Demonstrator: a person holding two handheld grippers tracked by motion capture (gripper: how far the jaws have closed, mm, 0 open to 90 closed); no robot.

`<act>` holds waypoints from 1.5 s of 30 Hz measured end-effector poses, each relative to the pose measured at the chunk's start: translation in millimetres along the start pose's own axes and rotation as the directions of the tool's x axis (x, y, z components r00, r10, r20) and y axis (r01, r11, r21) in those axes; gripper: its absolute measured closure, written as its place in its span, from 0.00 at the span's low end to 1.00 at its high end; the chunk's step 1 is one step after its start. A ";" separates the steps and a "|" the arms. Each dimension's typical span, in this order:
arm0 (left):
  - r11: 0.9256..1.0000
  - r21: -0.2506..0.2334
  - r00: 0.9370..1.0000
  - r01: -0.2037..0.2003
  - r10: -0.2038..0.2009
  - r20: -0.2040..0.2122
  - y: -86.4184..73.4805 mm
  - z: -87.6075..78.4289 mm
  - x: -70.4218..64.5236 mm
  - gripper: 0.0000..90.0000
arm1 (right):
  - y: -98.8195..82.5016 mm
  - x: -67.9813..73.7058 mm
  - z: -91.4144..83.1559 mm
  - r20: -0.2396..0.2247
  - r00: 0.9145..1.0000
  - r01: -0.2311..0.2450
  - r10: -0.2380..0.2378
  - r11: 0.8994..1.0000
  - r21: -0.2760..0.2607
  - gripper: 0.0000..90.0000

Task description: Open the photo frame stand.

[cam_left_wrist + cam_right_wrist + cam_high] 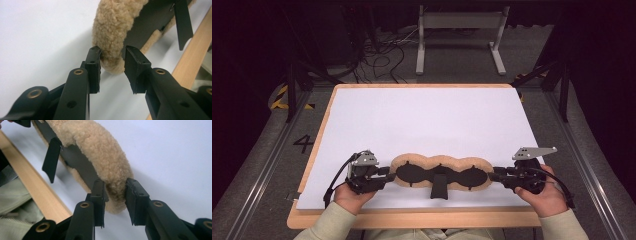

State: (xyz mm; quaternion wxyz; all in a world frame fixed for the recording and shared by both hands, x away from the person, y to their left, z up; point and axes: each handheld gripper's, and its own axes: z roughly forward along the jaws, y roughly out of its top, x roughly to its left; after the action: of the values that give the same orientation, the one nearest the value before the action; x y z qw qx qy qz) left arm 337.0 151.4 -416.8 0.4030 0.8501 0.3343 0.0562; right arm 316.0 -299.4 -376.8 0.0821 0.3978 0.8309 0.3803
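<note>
A tan fleece pad (442, 160) with three lobes lies black side up near the front of the white sheet (427, 120). A black strap (439, 187) sticks out from its middle toward me. My left gripper (388, 174) is at the pad's left end. In the left gripper view the gripper (112, 57) has its jaws closed on the fleece rim (112, 32), one pad on each side. My right gripper (493, 175) is at the right end. In the right gripper view the gripper (115, 192) pinches the rim (105, 157) the same way. Both ends cast a shadow on the sheet.
The white sheet covers a wooden tabletop (412, 217), whose bare edge runs along the front. Beyond the table stand a grey metal frame (459, 22) and loose cables (382, 55) on the floor. A pale green sleeve (15, 202) is close behind the right gripper.
</note>
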 end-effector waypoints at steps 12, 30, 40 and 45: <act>1.000 0.015 0.999 -0.013 0.012 0.045 -5.7 -5.5 -3.4 0.72 | 0.6 14.2 -1.5 -0.018 0.994 0.110 -0.109 0.992 0.065 0.48; 1.000 0.008 1.000 -0.008 0.008 0.019 -4.3 -2.5 -4.5 0.71 | 3.9 12.0 37.1 -0.022 0.958 0.287 -0.286 0.956 0.057 0.53; 1.000 -0.004 1.000 0.012 -0.012 -0.013 -2.0 -0.6 -1.3 0.78 | 7.5 16.5 33.6 -0.022 0.933 0.359 -0.359 0.929 0.092 0.60; 0.999 -0.034 0.999 0.015 -0.017 -0.050 0.3 -1.0 0.2 0.76 | 6.8 19.8 33.9 -0.023 0.902 0.432 -0.432 0.898 0.089 0.68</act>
State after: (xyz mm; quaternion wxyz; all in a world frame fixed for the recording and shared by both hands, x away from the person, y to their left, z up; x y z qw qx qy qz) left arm 336.9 152.0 -415.9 0.4093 0.8388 0.3500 0.0798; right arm 321.7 -263.3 -392.4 0.1449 0.2068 0.9151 0.3144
